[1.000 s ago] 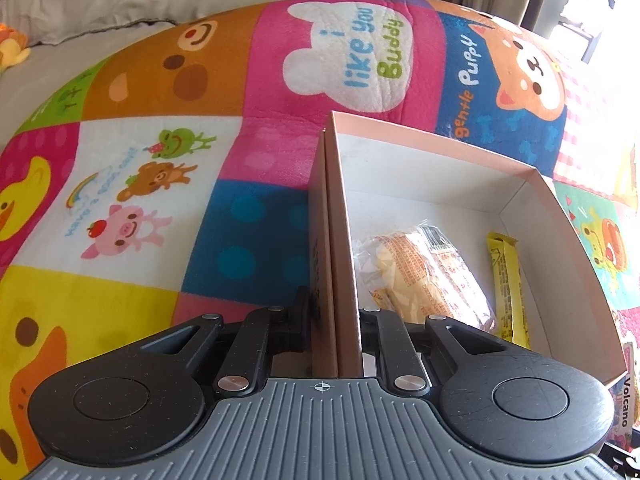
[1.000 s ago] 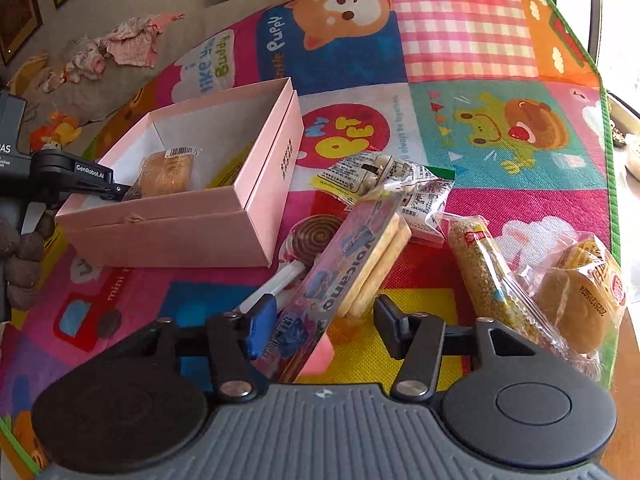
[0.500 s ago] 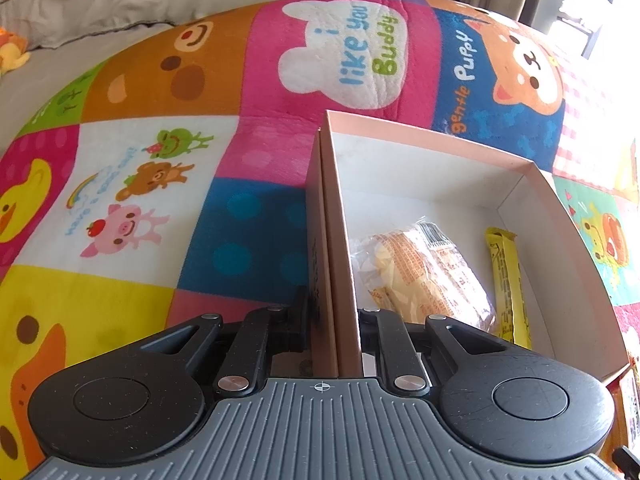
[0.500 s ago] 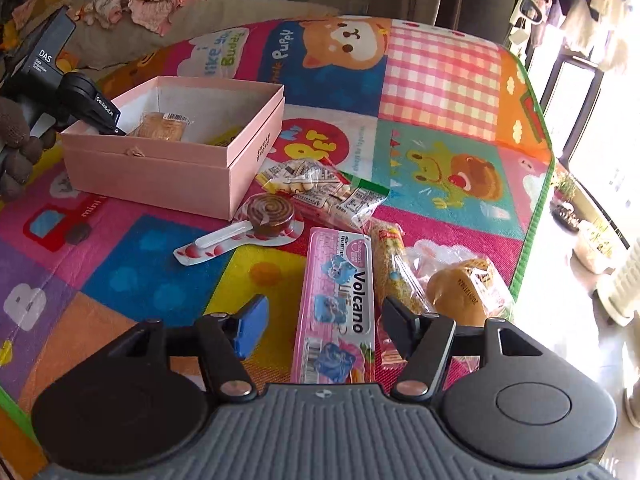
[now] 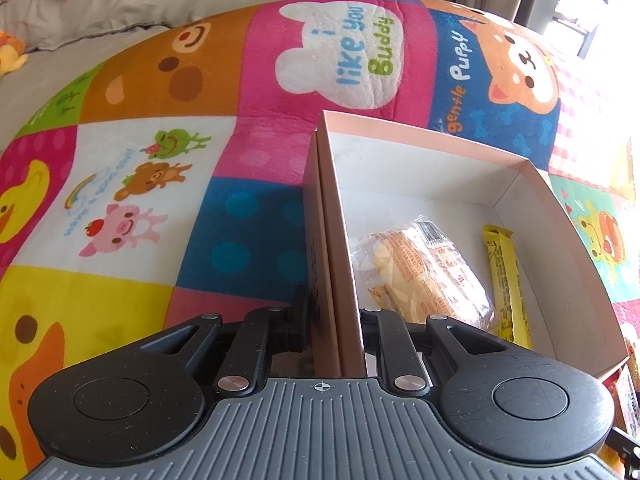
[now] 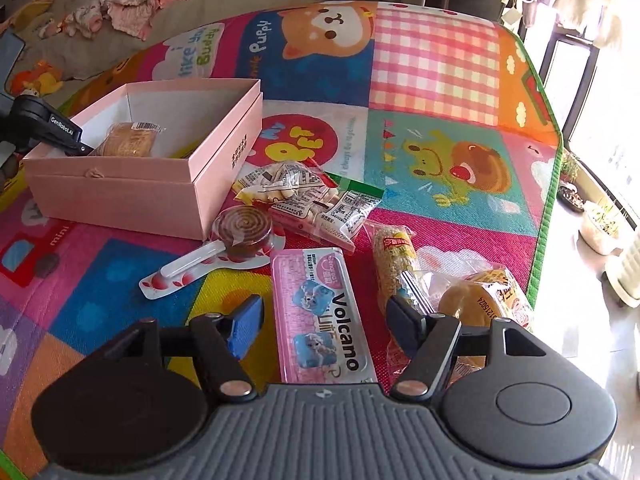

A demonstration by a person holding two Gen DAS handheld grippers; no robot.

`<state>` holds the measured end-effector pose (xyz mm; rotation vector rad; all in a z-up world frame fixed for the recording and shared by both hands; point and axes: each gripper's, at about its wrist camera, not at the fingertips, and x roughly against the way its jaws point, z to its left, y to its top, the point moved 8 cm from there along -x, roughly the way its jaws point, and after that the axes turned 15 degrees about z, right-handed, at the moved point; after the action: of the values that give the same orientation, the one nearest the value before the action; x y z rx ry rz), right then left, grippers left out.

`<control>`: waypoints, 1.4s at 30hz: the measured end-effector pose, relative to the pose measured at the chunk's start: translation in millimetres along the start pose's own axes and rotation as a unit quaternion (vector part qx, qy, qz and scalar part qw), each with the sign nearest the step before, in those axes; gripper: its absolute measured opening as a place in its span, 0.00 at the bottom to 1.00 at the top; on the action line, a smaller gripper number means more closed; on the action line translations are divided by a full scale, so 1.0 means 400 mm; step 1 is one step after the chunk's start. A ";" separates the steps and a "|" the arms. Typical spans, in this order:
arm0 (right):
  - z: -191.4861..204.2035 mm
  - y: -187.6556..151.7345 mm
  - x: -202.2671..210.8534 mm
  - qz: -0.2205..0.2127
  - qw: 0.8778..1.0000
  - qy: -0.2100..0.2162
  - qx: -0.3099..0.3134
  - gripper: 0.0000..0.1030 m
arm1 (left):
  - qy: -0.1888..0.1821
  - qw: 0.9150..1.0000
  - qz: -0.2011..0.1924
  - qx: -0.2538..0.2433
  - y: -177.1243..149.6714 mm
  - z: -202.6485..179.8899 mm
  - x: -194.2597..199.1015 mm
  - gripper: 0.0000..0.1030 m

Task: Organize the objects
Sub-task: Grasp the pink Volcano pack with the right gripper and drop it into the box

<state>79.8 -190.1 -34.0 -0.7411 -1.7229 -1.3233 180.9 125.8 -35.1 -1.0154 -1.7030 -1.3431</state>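
Observation:
My left gripper (image 5: 334, 320) is shut on the near wall of the open pink box (image 5: 420, 152), one finger inside and one outside. A wrapped bun (image 5: 424, 276) and a yellow bar (image 5: 504, 280) lie in the box. In the right wrist view the pink box (image 6: 120, 196) stands at the left, with the left gripper (image 6: 44, 128) on its far rim. My right gripper (image 6: 325, 318) is opening, and the pink Volcano pack (image 6: 320, 312) lies flat on the mat between its fingers, touched by neither pad.
Loose on the play mat by the box are a spiral lollipop (image 6: 240, 236), clear snack packets (image 6: 304, 196), a grain bar (image 6: 394, 260) and a wrapped bun (image 6: 484, 300). The mat's green edge (image 6: 548, 200) borders bare floor with pots on the right. Clothes lie on grey bedding behind.
The right gripper let go of the Volcano pack, which was tilted up between its fingers and now lies flat on the mat. Its fingers spread wider. The left gripper kept its hold.

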 end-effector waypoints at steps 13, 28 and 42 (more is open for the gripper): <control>0.157 0.059 0.229 0.027 0.990 0.118 0.073 0.42 | 0.005 1.000 0.011 -0.001 0.003 -0.003 0.000 0.16; 0.234 0.508 0.052 -0.015 0.983 0.172 -0.055 0.48 | -0.010 1.000 0.012 0.011 0.001 0.004 0.000 0.18; 0.000 0.095 0.128 -0.040 0.992 -0.001 -0.120 0.64 | -0.018 1.000 -0.008 0.010 -0.009 0.005 0.002 0.19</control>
<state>86.4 -181.2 28.8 -0.8148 -1.6258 -1.6056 177.4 127.3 -36.3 -1.0220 -1.7506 -1.3215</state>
